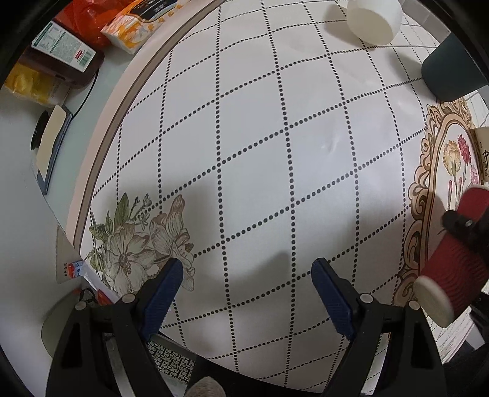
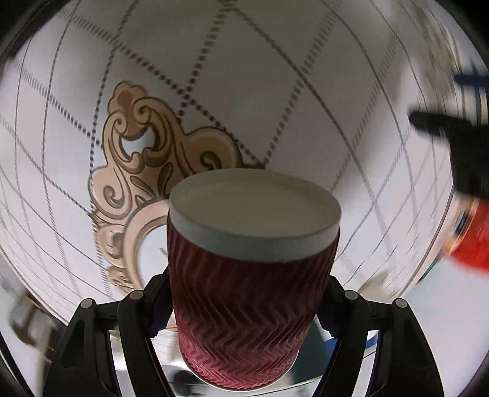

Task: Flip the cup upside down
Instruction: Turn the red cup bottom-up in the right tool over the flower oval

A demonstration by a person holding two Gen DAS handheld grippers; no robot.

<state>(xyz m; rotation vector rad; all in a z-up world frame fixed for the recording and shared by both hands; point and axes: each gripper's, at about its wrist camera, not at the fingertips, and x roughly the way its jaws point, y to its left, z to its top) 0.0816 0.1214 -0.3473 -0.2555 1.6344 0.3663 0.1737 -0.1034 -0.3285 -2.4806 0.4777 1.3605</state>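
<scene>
A dark red ribbed paper cup [image 2: 244, 305] with a white base end [image 2: 255, 210] fills the right wrist view. My right gripper [image 2: 244, 317] is shut on its sides and holds it in the air, tilted, white end pointing away from the camera. The same cup [image 1: 452, 265] shows at the right edge of the left wrist view, held above the table by the right gripper's black finger [image 1: 461, 224]. My left gripper [image 1: 247, 278] is open and empty, its blue pads [image 1: 165, 293] low over the tablecloth [image 1: 259, 152].
A white cup lying on its side [image 1: 373, 21] and a dark teal cup [image 1: 449, 73] sit at the table's far right. A cream cup [image 1: 482, 149] is at the right edge. Packets and a bottle [image 1: 64, 52] lie beyond the table's left edge.
</scene>
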